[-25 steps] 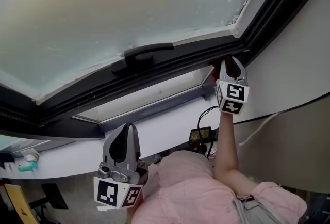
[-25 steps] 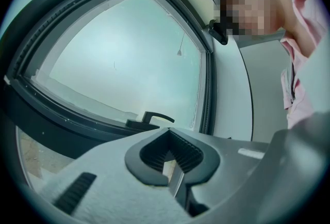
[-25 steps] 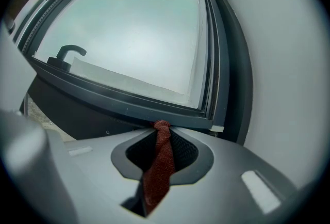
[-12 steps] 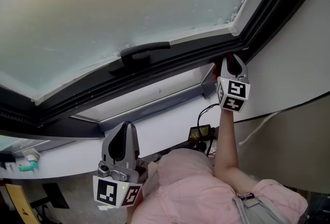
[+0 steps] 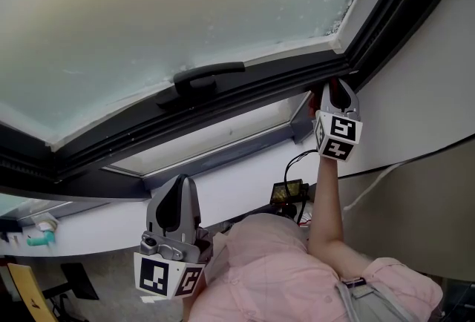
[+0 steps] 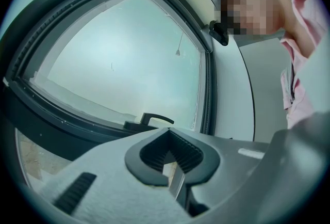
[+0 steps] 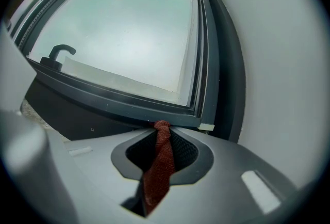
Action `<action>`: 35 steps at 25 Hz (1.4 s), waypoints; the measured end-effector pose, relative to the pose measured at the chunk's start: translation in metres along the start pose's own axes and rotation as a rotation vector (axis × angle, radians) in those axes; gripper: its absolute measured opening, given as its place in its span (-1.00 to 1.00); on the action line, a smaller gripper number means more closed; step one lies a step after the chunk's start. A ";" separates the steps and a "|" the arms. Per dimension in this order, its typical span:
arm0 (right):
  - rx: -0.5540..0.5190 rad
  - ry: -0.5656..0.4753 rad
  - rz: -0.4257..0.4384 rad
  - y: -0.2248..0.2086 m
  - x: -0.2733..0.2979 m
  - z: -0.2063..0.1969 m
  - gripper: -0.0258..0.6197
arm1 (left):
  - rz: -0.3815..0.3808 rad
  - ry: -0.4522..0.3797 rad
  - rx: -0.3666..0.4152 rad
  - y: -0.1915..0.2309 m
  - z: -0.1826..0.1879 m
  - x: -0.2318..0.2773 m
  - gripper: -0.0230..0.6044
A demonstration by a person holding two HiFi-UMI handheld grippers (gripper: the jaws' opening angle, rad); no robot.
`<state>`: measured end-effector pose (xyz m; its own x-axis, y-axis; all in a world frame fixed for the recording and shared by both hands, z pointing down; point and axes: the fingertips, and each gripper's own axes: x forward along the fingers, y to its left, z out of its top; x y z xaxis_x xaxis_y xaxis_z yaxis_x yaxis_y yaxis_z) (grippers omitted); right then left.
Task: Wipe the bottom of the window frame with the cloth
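A dark red cloth (image 7: pixel 159 166) is pinched in my right gripper (image 7: pixel 161 132), which is shut on it. The cloth's tip presses against the dark bottom rail of the window frame (image 7: pixel 113 96), close to the frame's right corner. From the head view, the right gripper (image 5: pixel 332 87) is raised to that rail (image 5: pixel 245 94) at the right end, marker cube below it. My left gripper (image 5: pixel 174 202) hangs low, well away from the window. Its jaws (image 6: pixel 167 166) are shut with nothing between them.
A black window handle (image 5: pixel 208 76) sits mid-rail, left of the right gripper. A white wall (image 5: pixel 423 83) borders the frame on the right. Below are a white ledge (image 5: pixel 245 179), cables with a small device (image 5: pixel 289 193), and the person's pink shirt (image 5: pixel 260 268).
The right gripper with the cloth has slid slightly to the right along the bottom rail, toward the corner. The left gripper has stayed put.
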<state>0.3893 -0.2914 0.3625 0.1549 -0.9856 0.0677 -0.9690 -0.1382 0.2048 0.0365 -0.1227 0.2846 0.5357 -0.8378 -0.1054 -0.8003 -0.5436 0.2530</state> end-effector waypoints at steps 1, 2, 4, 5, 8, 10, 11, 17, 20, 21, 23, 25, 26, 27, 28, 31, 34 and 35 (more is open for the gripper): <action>0.001 0.001 -0.003 -0.001 0.000 0.000 -0.72 | 0.001 0.000 0.000 0.000 0.000 0.000 -0.95; 0.002 0.001 -0.006 -0.002 0.000 -0.001 -0.72 | 0.003 -0.001 0.000 0.001 0.000 0.000 -0.95; 0.005 0.002 -0.012 -0.005 0.001 -0.001 -0.72 | 0.004 -0.001 0.001 0.001 0.000 0.001 -0.95; 0.007 0.003 -0.015 -0.006 0.002 -0.001 -0.72 | 0.004 -0.001 0.001 0.001 0.000 0.001 -0.95; 0.010 0.005 -0.022 -0.009 0.003 -0.002 -0.72 | 0.005 -0.001 0.003 0.001 0.001 0.002 -0.95; 0.013 0.006 -0.028 -0.011 0.004 -0.002 -0.72 | 0.008 -0.001 0.004 0.001 0.001 0.003 -0.95; 0.016 0.006 -0.031 -0.013 0.004 -0.003 -0.72 | 0.009 -0.001 0.004 0.001 0.001 0.003 -0.95; 0.022 0.008 -0.043 -0.020 0.006 -0.004 -0.72 | 0.014 -0.002 0.004 0.000 0.001 0.005 -0.95; 0.025 0.011 -0.048 -0.023 0.007 -0.004 -0.72 | 0.016 -0.001 0.003 -0.001 0.001 0.006 -0.95; 0.026 0.012 -0.051 -0.024 0.007 -0.004 -0.72 | 0.018 -0.001 0.002 -0.001 0.001 0.006 -0.95; 0.027 0.013 -0.055 -0.026 0.007 -0.004 -0.72 | 0.022 -0.002 0.002 0.000 0.002 0.006 -0.95; 0.028 0.013 -0.059 -0.028 0.008 -0.004 -0.72 | 0.024 -0.002 0.002 -0.001 0.002 0.007 -0.95; 0.030 0.013 -0.060 -0.030 0.009 -0.005 -0.73 | 0.024 -0.002 0.002 -0.002 0.001 0.007 -0.95; 0.031 0.013 -0.062 -0.031 0.009 -0.005 -0.72 | 0.025 -0.002 0.002 -0.002 0.001 0.008 -0.95; 0.033 0.013 -0.063 -0.032 0.010 -0.005 -0.73 | 0.026 -0.001 0.002 -0.002 0.001 0.008 -0.95; 0.036 0.014 -0.067 -0.036 0.010 -0.006 -0.73 | 0.030 -0.001 0.003 -0.004 0.000 0.009 -0.95; 0.043 0.011 -0.066 -0.039 0.011 -0.007 -0.73 | 0.034 -0.002 0.004 -0.006 -0.001 0.009 -0.95; 0.047 0.009 -0.066 -0.039 0.011 -0.007 -0.73 | 0.036 -0.002 0.005 -0.006 -0.001 0.010 -0.95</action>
<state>0.4304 -0.2962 0.3624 0.2200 -0.9734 0.0644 -0.9646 -0.2072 0.1634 0.0470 -0.1272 0.2830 0.5059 -0.8570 -0.0978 -0.8205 -0.5131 0.2522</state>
